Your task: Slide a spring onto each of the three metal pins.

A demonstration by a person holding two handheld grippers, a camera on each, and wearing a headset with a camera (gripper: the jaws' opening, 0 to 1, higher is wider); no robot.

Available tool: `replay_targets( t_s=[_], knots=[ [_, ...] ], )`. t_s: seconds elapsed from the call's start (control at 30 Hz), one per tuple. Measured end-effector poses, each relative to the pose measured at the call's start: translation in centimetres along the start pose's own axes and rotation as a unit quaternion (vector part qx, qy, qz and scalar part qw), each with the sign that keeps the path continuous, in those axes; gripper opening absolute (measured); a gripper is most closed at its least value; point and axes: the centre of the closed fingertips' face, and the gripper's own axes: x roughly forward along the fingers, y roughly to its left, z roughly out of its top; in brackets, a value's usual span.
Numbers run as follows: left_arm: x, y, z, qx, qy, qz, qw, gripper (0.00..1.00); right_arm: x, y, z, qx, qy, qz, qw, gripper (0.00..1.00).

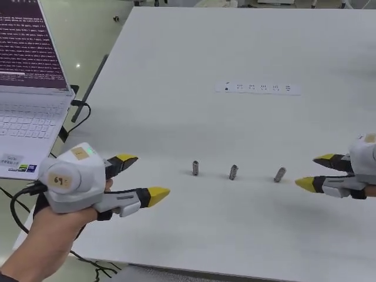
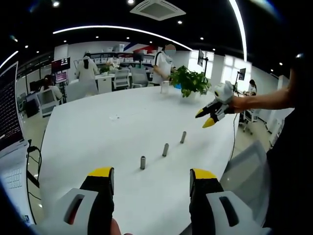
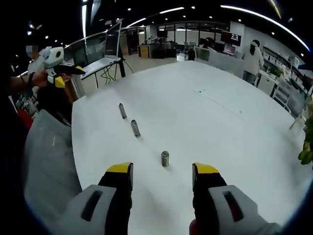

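Three short upright metal pieces stand in a row on the white table (image 1: 235, 47): left one (image 1: 195, 168), middle one (image 1: 233, 172), right one (image 1: 279, 174), which leans a little. Each looks coiled, like a spring around a pin. My left gripper (image 1: 142, 176) hovers open to the left of the row, with nothing between its yellow tips. My right gripper (image 1: 314, 170) is open and empty to the right of the row. In the left gripper view the row runs from the nearest piece (image 2: 143, 162) to the farthest (image 2: 183, 137). In the right gripper view the nearest piece (image 3: 165, 158) stands just ahead of the jaws.
An open laptop (image 1: 29, 88) sits at the table's left edge, with black cables (image 1: 76, 117) beside it. A flat white power strip (image 1: 257, 88) lies behind the row. A potted plant (image 2: 190, 81) stands at the table's far end, with people and desks beyond.
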Motion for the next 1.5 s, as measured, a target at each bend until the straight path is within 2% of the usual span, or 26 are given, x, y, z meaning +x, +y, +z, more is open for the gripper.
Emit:
replay_targets(
  t_s=[0.13,0.4,0.57,0.97,1.13,1.5],
  knots=[
    [0.2,-0.2,0.3,-0.001,-0.002,0.000,1.0000,0.58,-1.4,0.6,0.3,0.014,-0.026,-0.007,0.9995,0.51],
    [0.3,-0.6,0.5,-0.003,-0.006,0.003,1.0000,0.58,-3.1,1.8,-0.3,0.021,-0.040,-0.014,0.9989,0.57],
    [0.3,-0.8,0.6,-0.004,-0.007,0.005,1.0000,0.59,-3.9,3.1,-0.5,0.027,-0.049,-0.012,0.9984,0.60],
    [-0.4,-0.5,0.8,-0.011,-0.014,0.017,0.9997,0.60,-5.0,5.4,-1.2,0.042,-0.056,-0.010,0.9975,0.68],
    [-0.5,-0.3,0.9,-0.013,-0.017,0.022,0.9995,0.61,-4.9,5.9,-1.5,0.044,-0.052,-0.007,0.9976,0.69],
    [-0.8,-0.1,0.8,-0.016,-0.017,0.030,0.9993,0.64,-4.7,6.4,-1.1,0.043,-0.056,-0.001,0.9975,0.73]
  ],
)
